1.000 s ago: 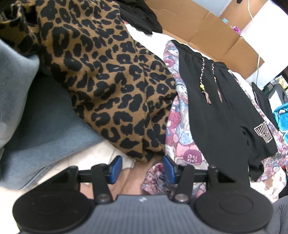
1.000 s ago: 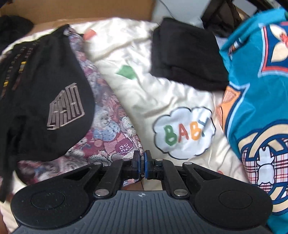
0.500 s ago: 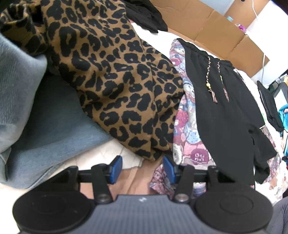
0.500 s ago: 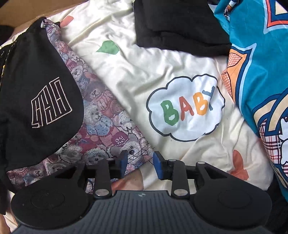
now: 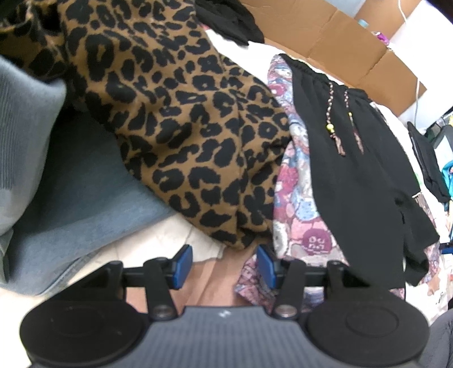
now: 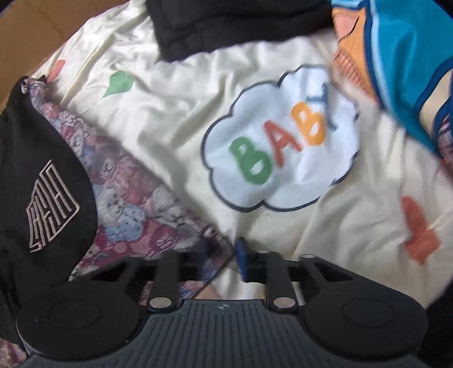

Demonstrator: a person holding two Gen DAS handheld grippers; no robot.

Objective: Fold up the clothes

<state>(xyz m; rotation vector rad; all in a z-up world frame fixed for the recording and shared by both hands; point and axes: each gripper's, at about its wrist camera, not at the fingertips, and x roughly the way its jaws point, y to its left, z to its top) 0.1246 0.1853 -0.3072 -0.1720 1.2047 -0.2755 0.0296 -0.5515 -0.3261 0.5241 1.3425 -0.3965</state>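
Black shorts [image 5: 354, 158] with a beaded drawstring lie flat on a bear-print garment [image 5: 297, 198]. In the right wrist view the shorts' leg [image 6: 36, 175] shows a stitched logo, with the bear-print garment [image 6: 127, 198] under it. My left gripper [image 5: 223, 264] is open and empty, just short of the bear-print garment's near corner. My right gripper [image 6: 220, 254] is open, its jaws either side of the bear-print garment's hem edge.
A leopard-print garment [image 5: 175, 119] and grey-blue clothes [image 5: 70, 192] are piled at the left. A cream bedsheet with a "BABY" cloud [image 6: 280, 153] lies under everything. A folded black garment [image 6: 232, 25] and a teal patterned one [image 6: 402, 56] lie beyond. Cardboard [image 5: 339, 36] stands behind.
My right gripper opened from shut and moved forward and left over the sheet. My left gripper stayed open and shifted slightly closer to the clothes.
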